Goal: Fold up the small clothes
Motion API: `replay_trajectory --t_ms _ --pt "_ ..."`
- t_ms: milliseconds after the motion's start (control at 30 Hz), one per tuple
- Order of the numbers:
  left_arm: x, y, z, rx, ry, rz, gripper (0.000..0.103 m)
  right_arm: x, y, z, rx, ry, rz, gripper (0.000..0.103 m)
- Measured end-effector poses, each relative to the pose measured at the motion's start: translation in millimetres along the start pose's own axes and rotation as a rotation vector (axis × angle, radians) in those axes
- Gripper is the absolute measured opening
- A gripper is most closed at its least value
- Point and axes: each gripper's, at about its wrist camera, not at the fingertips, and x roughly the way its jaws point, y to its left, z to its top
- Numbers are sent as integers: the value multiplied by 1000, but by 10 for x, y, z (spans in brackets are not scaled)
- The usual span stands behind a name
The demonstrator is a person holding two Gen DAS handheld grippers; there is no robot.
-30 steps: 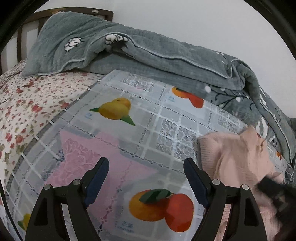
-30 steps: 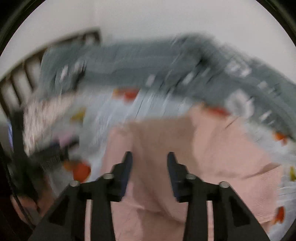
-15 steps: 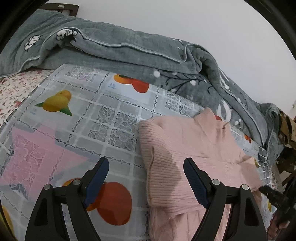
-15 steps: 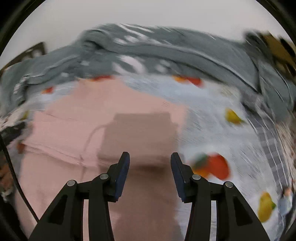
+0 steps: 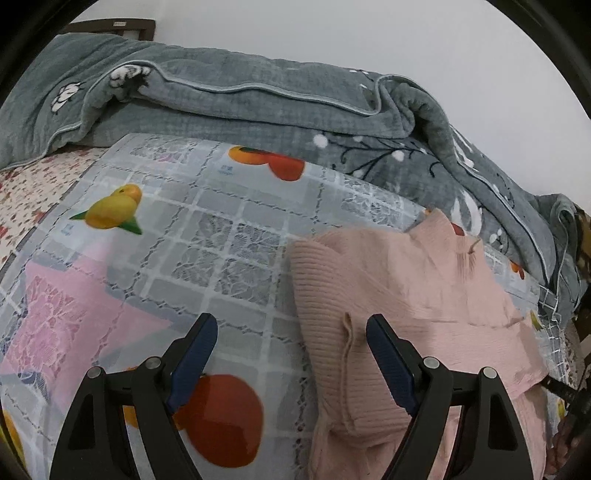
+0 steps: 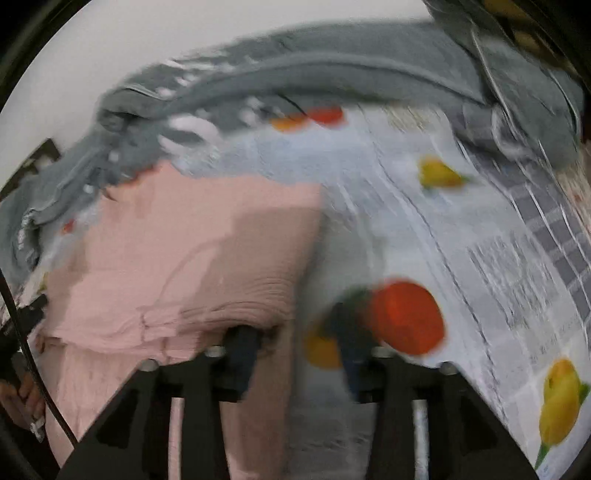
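A pink ribbed sweater (image 5: 399,295) lies partly folded on a fruit-print cloth (image 5: 207,236) over the bed. My left gripper (image 5: 291,354) is open and empty, its jaws straddling the sweater's left folded edge. The right wrist view is motion-blurred: the sweater (image 6: 192,254) fills the left half. My right gripper (image 6: 295,354) is open, its left finger at the sweater's right edge, its right finger over the cloth (image 6: 461,236).
A grey quilt (image 5: 258,103) is heaped along the back by the white wall; it also shows in the right wrist view (image 6: 332,70). A floral sheet (image 5: 33,184) lies at the left. A dark headboard (image 5: 110,27) shows at top left.
The left gripper swung right to the sweater, then eased back so its edge sits between the jaws. The right gripper moved right to the sweater's right edge and opened wider.
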Motion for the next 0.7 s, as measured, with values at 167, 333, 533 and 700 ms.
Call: replay_trajectory --t_ms 167,333,533,700 --pt "13 -138 3 57 5 -26 82 -394 57 -32 -124 -75 -5 47" --pt "79 -222 -27 94 49 -13 82 -369 191 199 -148 -134 35 55" --pt "209 -261 -8 106 80 16 82 279 208 407 -114 6 -69 55" --pt "340 -374 58 144 80 20 39 434 114 523 -64 9 -16 52"
